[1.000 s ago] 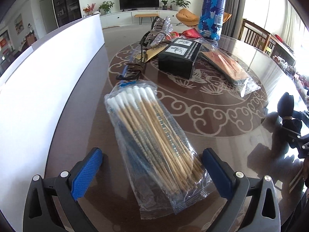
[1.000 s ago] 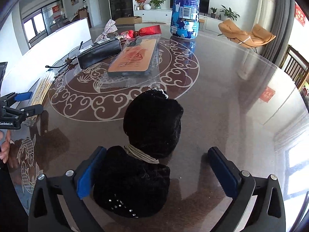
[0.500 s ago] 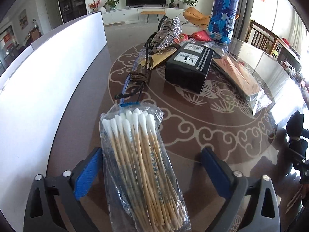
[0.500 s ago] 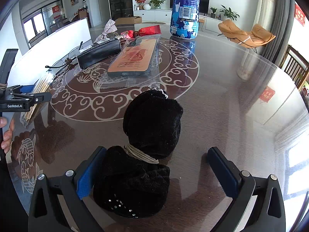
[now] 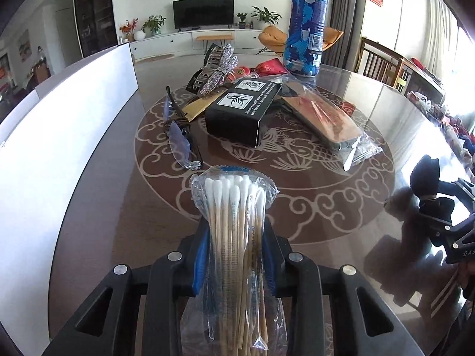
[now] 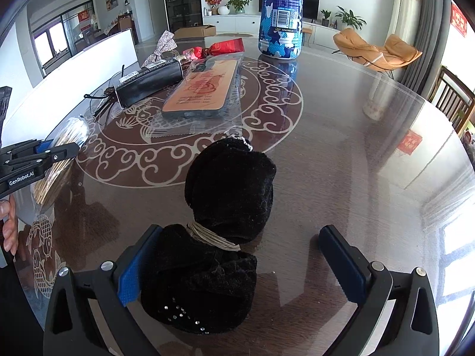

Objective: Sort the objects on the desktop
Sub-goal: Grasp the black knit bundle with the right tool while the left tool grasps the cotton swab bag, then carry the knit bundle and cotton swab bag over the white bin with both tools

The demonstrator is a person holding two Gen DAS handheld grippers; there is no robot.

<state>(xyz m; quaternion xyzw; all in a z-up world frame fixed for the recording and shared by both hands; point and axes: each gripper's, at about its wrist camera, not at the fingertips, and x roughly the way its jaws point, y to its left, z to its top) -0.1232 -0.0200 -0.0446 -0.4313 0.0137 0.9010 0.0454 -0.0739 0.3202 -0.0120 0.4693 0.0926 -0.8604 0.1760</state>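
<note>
While the left gripper [image 5: 234, 255], its jaws just closed, clamps the pack of cotton swabs [image 5: 234, 237] at 6 o'clock, sorting appears barely begun. The right gripper [image 6: 240, 267] stands released around the black hair bow [image 6: 219, 231]; the box [image 5: 240, 112], glasses [image 5: 181, 142] and can [image 5: 305, 29] remain clustered at 12 o'clock.

Box [image 5: 242, 112] lies between glasses [image 5: 181, 142] and phone case [image 5: 323, 118].
</note>
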